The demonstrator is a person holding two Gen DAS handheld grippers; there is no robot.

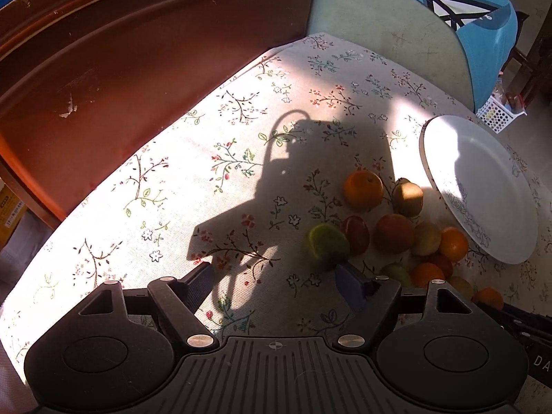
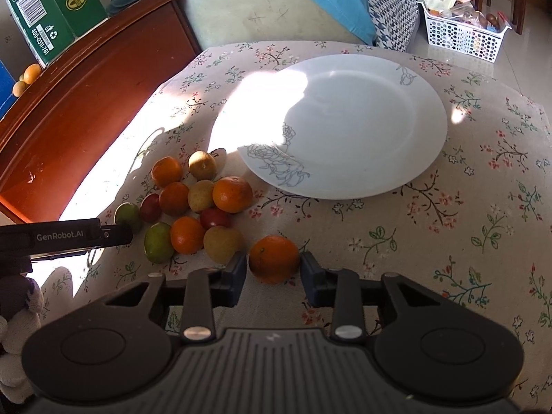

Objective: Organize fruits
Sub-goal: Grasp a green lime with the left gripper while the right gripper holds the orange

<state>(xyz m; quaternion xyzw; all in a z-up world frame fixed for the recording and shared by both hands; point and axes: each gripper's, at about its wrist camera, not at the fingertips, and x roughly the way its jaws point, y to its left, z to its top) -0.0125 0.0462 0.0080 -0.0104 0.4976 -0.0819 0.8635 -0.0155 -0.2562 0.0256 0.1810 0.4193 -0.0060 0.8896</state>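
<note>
Only the right wrist view shows the green carton [image 2: 51, 10] on the wooden cabinet [image 2: 96, 103]. The left gripper [image 1: 272, 276] gapes empty beside the fruit pile [image 1: 390, 227]; the right gripper [image 2: 273, 269] brackets a round orange [image 2: 273, 258], jaws apart, near the plate [image 2: 345, 131].

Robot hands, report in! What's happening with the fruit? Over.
Right gripper open, straddling lone orange. Left gripper open, empty. Plate bare; fruit pile beside it. Nothing blocking.

The matte black plastic left gripper [image 1: 272, 281] has ribbed housing, round side caps, silver rivets and dark blue pads; the matching black right gripper [image 2: 273, 270] looks identical.
</note>
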